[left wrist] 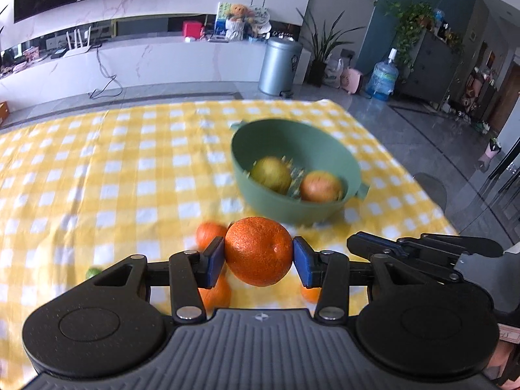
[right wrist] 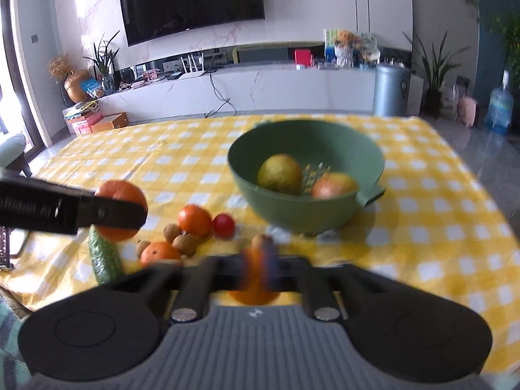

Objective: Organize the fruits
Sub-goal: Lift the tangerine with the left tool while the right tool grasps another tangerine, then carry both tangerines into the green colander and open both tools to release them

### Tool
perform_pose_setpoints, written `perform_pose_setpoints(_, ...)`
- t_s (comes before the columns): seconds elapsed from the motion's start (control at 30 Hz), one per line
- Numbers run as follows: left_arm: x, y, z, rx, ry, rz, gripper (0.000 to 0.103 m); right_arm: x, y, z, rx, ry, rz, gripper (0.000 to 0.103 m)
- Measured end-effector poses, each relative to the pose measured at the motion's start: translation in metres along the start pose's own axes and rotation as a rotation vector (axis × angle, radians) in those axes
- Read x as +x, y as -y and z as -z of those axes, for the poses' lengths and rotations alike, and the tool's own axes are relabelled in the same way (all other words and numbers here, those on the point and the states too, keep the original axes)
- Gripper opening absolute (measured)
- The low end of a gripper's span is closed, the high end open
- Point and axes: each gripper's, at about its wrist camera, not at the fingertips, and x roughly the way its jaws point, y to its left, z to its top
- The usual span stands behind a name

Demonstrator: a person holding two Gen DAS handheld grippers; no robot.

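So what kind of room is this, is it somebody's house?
Most likely a living room in a home. A big television hangs on the wall over a long white cabinet, and fruit lies on a table with a yellow checked cloth.

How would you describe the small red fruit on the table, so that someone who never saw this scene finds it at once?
Start at the green bowl on the yellow checked tablecloth. To its left in the right wrist view lies a cluster of loose fruit; the red tomato sits at the cluster's edge nearest the bowl, beside an orange. It is the only red, glossy piece among oranges and small brown fruits.
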Motion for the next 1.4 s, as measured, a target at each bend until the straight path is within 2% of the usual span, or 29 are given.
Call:
perform_pose_setpoints(0.07,0.005,0.003,-0.007,-0.002,-0.002,0.014,0.051,0.001,0.005,-0.009,-0.029,-0.007,0.011,0.0)
perform_pose_setpoints(0.17,0.009,0.002,-0.007,-0.005,-0.013,0.035,0.051,0.009,0.015,-0.014,-0.028,-0.07,-0.013,0.0)
perform_pose_setpoints(0.33,0.018,-0.004,0.008,-0.014,-0.065,0.027,0.051,0.02,0.023,0.007,0.016,-0.177,-0.056,0.008)
perform_pose_setpoints(0.4,0.021,-0.005,0.014,-0.024,-0.085,0.025,0.051,0.02,0.02,0.009,0.005,-0.192,-0.051,0.031)
perform_pose_setpoints(0.43,0.023,-0.007,0.017,-0.031,-0.094,0.024,0.051,0.02,0.019,0.009,-0.004,-0.188,-0.037,0.05)
perform_pose_setpoints(0.47,0.024,-0.008,0.02,-0.036,-0.1,0.025,0.051,0.019,0.017,0.008,-0.01,-0.186,-0.028,0.055)
perform_pose_setpoints(0.67,0.021,-0.014,0.028,-0.057,-0.103,0.024,0.051,0.046,0.022,0.011,0.021,-0.299,-0.009,0.053)
perform_pose_setpoints(0.83,0.021,-0.017,0.03,-0.066,-0.107,0.021,0.051,0.061,0.018,0.012,0.032,-0.308,-0.045,0.053)
perform_pose_setpoints(0.9,0.022,-0.018,0.03,-0.068,-0.108,0.022,0.051,0.066,0.014,0.013,0.015,-0.322,-0.039,0.053)
perform_pose_setpoints(1.17,0.023,-0.015,0.029,-0.068,-0.107,0.026,0.051,0.077,0.017,0.015,0.023,-0.359,0.013,0.043)
perform_pose_setpoints(1.4,0.018,-0.01,0.024,-0.062,-0.085,0.022,0.051,0.071,0.013,0.015,0.002,-0.331,0.005,0.042)
